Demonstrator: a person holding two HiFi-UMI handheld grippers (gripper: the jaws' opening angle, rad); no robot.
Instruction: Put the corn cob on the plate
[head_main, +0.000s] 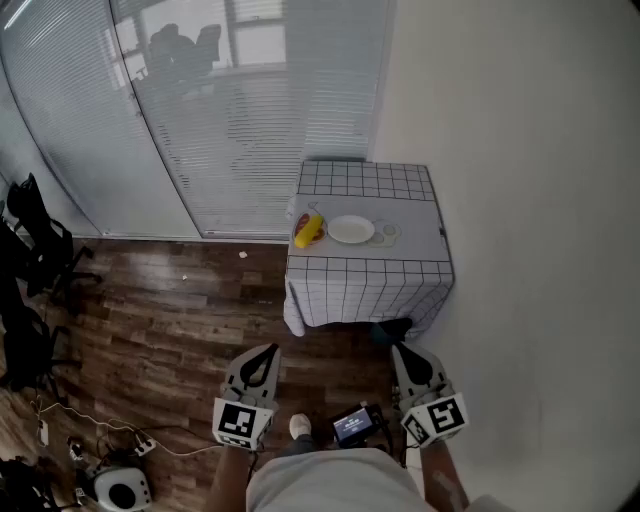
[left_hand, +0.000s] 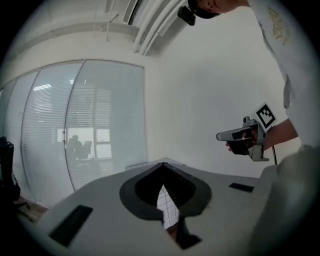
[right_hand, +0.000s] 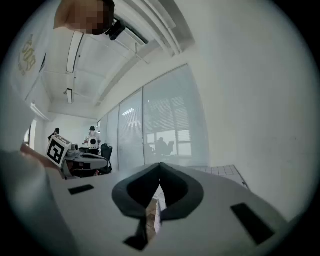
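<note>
On the checked-cloth table (head_main: 368, 285) lie one corn cob (head_main: 309, 231), just left of one white plate (head_main: 351, 230), and one pale item (head_main: 386, 236) (too small to name); well short of it, left gripper (head_main: 266, 352) and right gripper (head_main: 399, 352), jaws pressed together, empty

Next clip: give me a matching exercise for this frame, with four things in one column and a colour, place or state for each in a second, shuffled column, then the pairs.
Things:
1. corn cob
2. plate
3. tablecloth
4. left tool

Descriptions:
A. shut, with nothing in it
B. white with a dark grid
C. yellow, lying just left of the plate in the head view
D. round and plain white

Pairs: 1-C, 2-D, 3-B, 4-A
</note>
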